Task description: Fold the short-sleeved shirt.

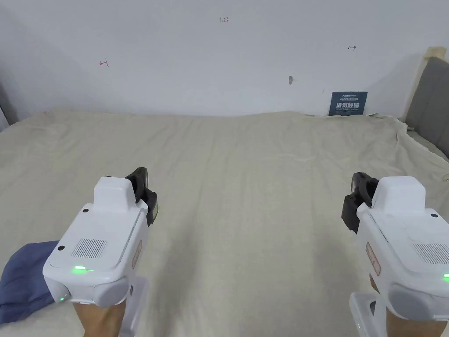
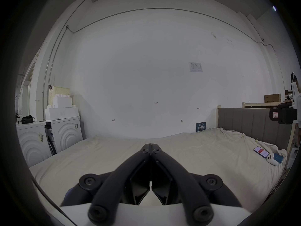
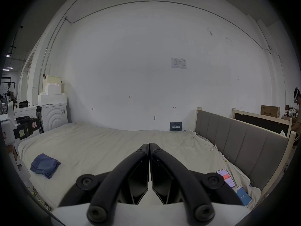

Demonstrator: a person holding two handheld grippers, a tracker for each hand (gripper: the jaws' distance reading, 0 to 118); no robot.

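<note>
The blue short-sleeved shirt (image 3: 44,165) lies on the bed sheet (image 1: 245,175) near the person's left, bunched into a compact, layered bundle (whether this is a finished fold or a loose heap cannot be told). The left gripper (image 2: 150,149) hovers above the sheet just beside the shirt, jaws pressed together on nothing. The right gripper (image 3: 149,148) is held well apart from the shirt, jaws likewise closed and empty. Judgement: either folding is complete or it has not started; no grasp is in progress
</note>
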